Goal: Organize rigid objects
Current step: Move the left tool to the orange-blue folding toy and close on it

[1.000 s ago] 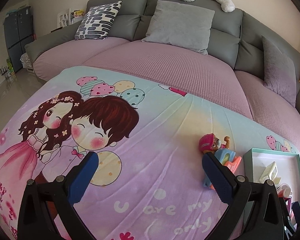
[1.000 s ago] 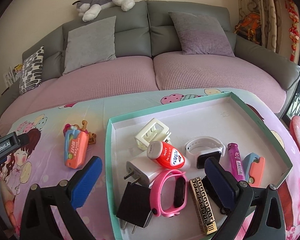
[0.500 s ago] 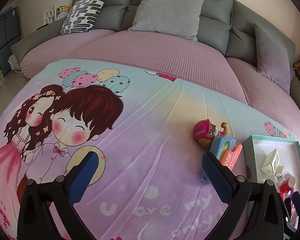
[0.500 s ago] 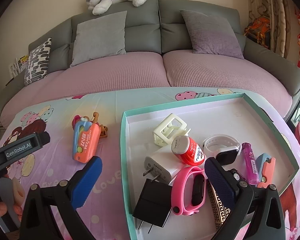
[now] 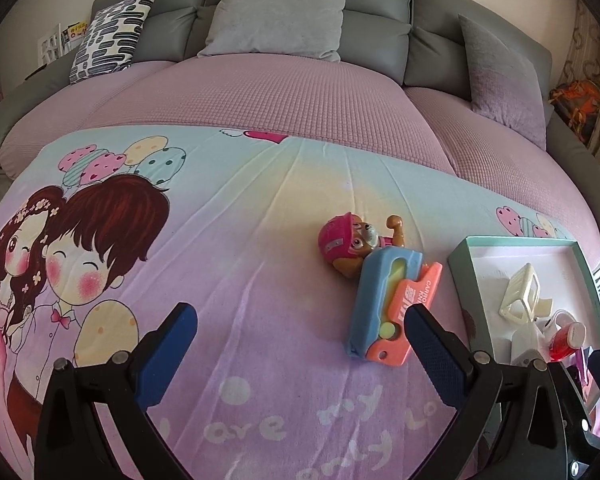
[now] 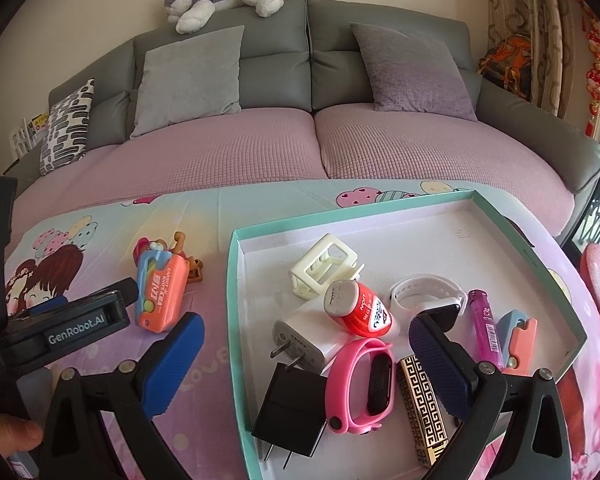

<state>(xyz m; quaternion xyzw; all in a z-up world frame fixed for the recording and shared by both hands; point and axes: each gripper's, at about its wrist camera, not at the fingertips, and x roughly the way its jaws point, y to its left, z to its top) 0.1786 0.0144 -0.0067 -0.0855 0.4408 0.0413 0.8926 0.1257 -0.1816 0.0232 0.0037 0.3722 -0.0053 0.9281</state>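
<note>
a: since a second ago the left gripper [image 5: 300, 332] has come closer to the orange-and-blue toy knife [image 5: 394, 308] — its right pad now sits just beside the knife's near end, jaws wide apart, nothing between them.

b: and relative to the tray [image 6: 236, 288]?

a: biggest first — the cartoon blanket [image 5: 228, 240] lies under the tray, covering the surface in front of the grey sofa [image 6: 300, 40]. the knife lies on the blanket just left of the tray's left wall, with a pink-helmeted pup figure [image 5: 346, 240] touching its far end.

b: the right gripper [image 6: 306, 340]?

a: hovering over the tray's near half, fingers spread, empty. inside the tray: a black plug [image 6: 294, 406] at the near left corner, a white charger [image 6: 304, 340] beyond it, a pink band [image 6: 360, 384], a cream clip [image 6: 324, 264], a red-and-white bottle [image 6: 356, 312], a white watch [image 6: 428, 296], a gold patterned lighter [image 6: 422, 404], and a purple tube [image 6: 484, 320] near the right wall.
</note>
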